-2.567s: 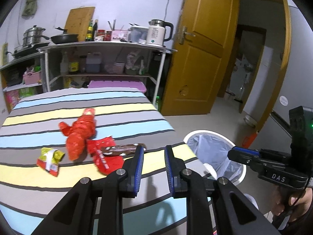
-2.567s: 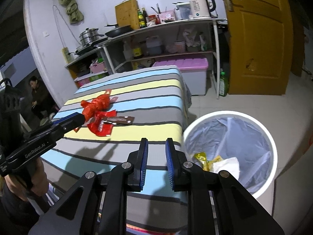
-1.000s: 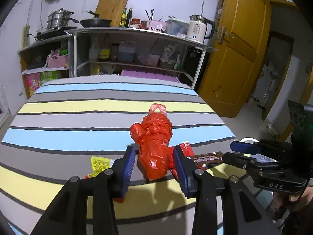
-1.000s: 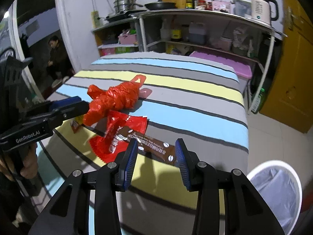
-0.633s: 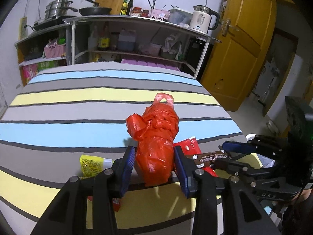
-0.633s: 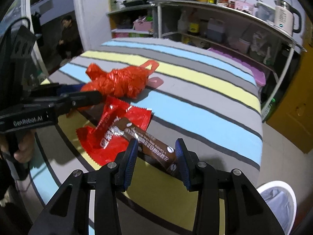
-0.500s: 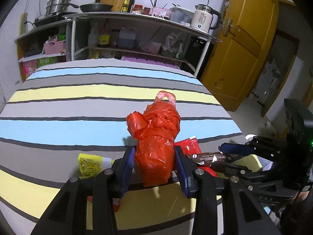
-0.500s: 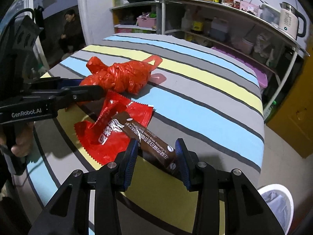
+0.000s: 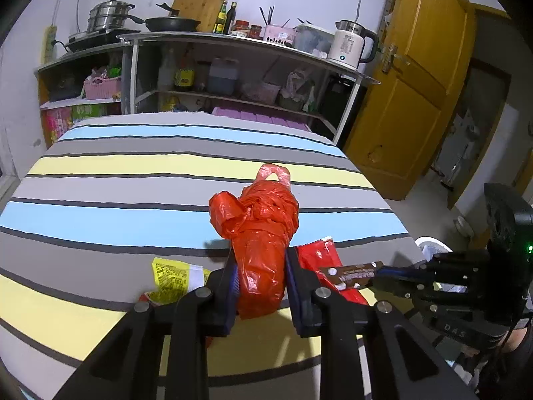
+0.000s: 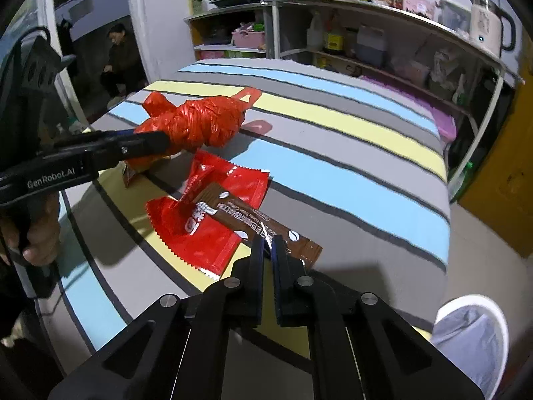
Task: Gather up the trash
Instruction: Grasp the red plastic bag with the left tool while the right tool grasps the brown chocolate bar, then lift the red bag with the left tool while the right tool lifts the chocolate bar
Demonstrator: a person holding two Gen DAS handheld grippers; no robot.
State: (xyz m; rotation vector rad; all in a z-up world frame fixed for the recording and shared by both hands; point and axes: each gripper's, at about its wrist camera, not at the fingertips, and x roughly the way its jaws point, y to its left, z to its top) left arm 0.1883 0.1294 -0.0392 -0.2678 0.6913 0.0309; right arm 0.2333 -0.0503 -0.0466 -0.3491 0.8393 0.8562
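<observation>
A: Where did each piece lie?
B: The left gripper (image 9: 260, 286) had just clamped the red bag (image 9: 258, 230), long axis pointing away; the right gripper (image 10: 268, 250) had just pinched the brown wrapper (image 10: 253, 221) crosswise.
A: The bin (image 10: 473, 333)?
B: Apparently nearer the right hand, beyond the table (image 9: 133, 180) edge.

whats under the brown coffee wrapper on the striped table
Its far half lies on the red wrapper; the near end of the brown coffee wrapper is pinched by the right gripper. What lies under that near end is hidden by the fingers.
</observation>
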